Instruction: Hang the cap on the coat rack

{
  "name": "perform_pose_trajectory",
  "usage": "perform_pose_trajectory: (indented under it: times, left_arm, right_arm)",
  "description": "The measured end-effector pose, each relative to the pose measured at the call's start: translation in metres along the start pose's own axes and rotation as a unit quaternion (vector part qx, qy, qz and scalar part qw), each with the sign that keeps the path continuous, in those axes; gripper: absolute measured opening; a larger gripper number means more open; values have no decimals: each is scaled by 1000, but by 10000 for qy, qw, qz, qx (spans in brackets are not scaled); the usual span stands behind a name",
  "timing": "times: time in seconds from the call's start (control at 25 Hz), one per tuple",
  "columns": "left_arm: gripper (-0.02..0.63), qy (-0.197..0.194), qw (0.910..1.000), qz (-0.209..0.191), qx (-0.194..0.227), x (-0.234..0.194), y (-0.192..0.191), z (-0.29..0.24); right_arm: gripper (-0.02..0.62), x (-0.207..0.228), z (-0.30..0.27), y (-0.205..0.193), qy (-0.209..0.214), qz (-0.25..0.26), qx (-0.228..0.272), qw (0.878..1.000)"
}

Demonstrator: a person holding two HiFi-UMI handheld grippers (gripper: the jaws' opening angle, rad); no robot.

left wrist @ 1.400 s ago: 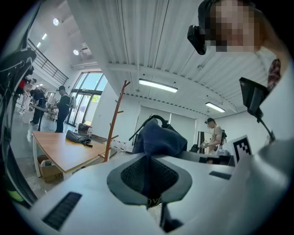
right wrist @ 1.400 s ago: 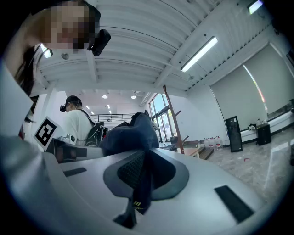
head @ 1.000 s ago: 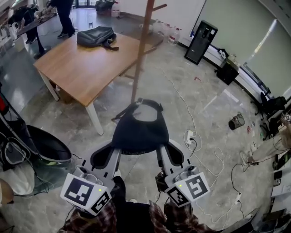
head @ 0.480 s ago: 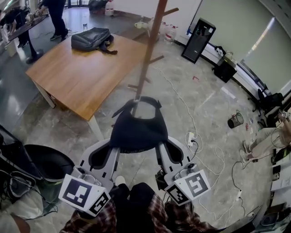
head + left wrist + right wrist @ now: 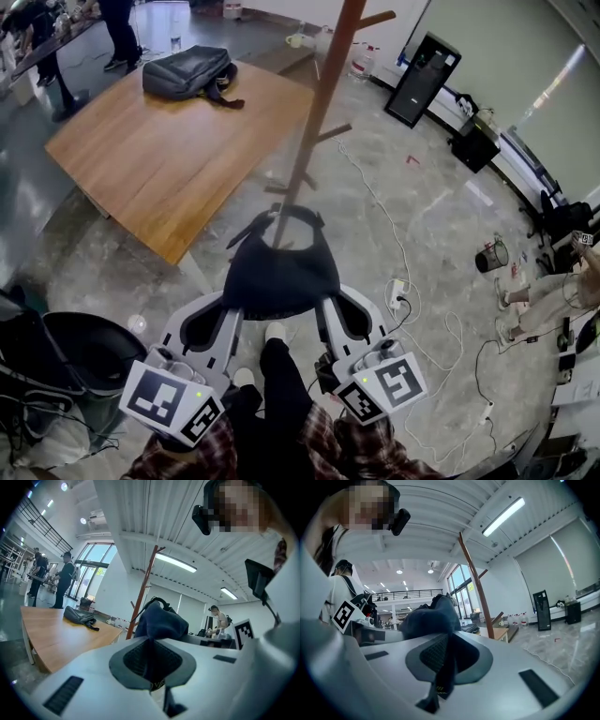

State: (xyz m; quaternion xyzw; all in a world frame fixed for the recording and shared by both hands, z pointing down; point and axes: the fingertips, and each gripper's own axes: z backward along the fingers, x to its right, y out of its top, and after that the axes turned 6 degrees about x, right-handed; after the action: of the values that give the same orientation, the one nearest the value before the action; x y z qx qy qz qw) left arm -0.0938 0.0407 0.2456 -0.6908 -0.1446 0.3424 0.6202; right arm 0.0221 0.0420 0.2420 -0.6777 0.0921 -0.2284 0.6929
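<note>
Left gripper (image 5: 232, 311): jaws clenched on the cap (image 5: 281, 270) edge
Right gripper (image 5: 329, 309): jaws clamping the other side
Coat rack (image 5: 317, 112): just beyond the cap

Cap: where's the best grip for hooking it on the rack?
Opposite side edges, one hand-held gripper each, coming from the near side, as the left and right do now. The cap is soft; this likely keeps its rear loop spread toward the coat rack.

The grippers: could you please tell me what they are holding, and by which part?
Both hold the dark cap: the left gripper is shut on its left edge and the right gripper on its right edge.
</note>
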Motion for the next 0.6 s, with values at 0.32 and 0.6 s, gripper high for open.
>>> perform_pose_trajectory:
  times: [0.32,0.6]
  left_arm:
    - [17,362,9993,57,-20,-38,16,-84]
    - [17,778,9969,71,129,-62,26,-129]
  right_arm:
    - [20,59,-77,8,551,-182,-204,9981]
    - [20,91,-126,13,1097,-294,-296,9931]
